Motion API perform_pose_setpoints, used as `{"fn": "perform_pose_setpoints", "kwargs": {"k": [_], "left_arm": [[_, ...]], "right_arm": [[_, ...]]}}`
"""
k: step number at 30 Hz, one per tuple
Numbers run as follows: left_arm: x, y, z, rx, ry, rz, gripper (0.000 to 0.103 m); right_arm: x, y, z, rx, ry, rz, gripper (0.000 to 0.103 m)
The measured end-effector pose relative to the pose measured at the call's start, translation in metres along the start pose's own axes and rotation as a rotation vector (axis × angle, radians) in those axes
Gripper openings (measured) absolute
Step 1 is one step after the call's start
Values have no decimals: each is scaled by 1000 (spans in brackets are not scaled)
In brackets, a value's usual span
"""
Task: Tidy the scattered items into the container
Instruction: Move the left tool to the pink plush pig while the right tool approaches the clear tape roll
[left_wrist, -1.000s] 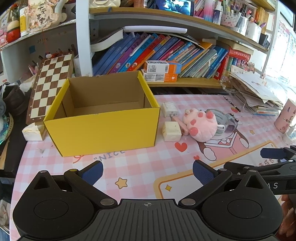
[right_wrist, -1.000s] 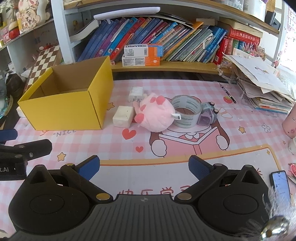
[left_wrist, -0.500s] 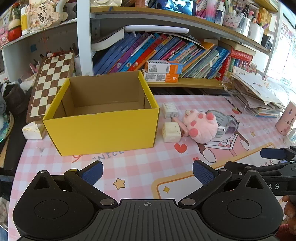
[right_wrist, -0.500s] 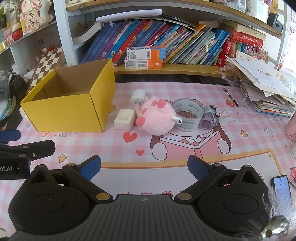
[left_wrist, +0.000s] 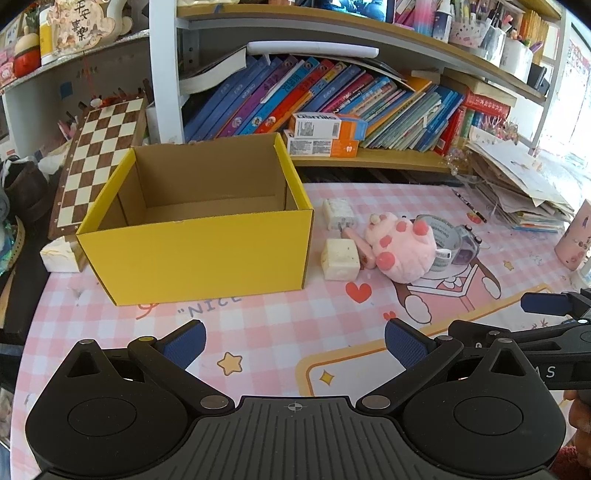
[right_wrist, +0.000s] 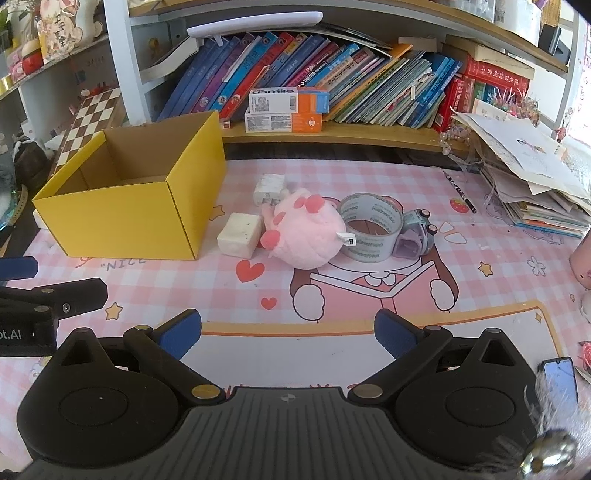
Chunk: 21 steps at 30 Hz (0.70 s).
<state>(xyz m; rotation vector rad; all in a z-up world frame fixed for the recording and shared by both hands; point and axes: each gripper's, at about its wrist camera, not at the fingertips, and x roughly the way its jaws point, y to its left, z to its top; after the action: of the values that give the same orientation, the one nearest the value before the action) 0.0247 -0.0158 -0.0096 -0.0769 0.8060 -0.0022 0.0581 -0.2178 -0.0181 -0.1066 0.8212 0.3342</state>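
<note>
An empty yellow cardboard box (left_wrist: 199, 251) (right_wrist: 122, 218) stands open on the pink mat. Right of it lie a cream block (left_wrist: 340, 258) (right_wrist: 239, 240), a white charger (left_wrist: 338, 213) (right_wrist: 269, 189), a pink stick (left_wrist: 360, 245), a pink plush toy (left_wrist: 402, 247) (right_wrist: 306, 236), a roll of tape (left_wrist: 441, 238) (right_wrist: 371, 229) and a small purple watch (left_wrist: 466, 245) (right_wrist: 415, 238). My left gripper (left_wrist: 293, 341) is open over the mat in front of the box. My right gripper (right_wrist: 288, 330) is open, well short of the plush.
A bookshelf with leaning books (left_wrist: 332, 99) and two orange-white cartons (right_wrist: 284, 110) runs along the back. A chessboard (left_wrist: 99, 155) leans at the left, a pile of papers (right_wrist: 535, 184) lies at the right. A phone (right_wrist: 557, 380) and a pink cup (left_wrist: 576, 240) sit at the right edge.
Both grippers have risen and drawn back slightly, so the box and items sit a little lower and smaller in view. Nothing on the table has moved.
</note>
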Motion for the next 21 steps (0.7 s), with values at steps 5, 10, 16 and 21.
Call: {"fn": "perform_pose_setpoints", "kwargs": {"k": [5,10,16,21], "left_arm": [[3,-2,0,-10,8,0,103],[7,-6,0,-16,25,0,103],[14,-13,1,-12,40,-5,103],[19,-21,2,4,47,-13,103]], "right_arm": [[1,-5,0,3,-4,9,101],[3,-11,0,15,-2,20,101],[5,-20,0,27,-6,19,101],[8,-29,1,43,-9,14,101]]}}
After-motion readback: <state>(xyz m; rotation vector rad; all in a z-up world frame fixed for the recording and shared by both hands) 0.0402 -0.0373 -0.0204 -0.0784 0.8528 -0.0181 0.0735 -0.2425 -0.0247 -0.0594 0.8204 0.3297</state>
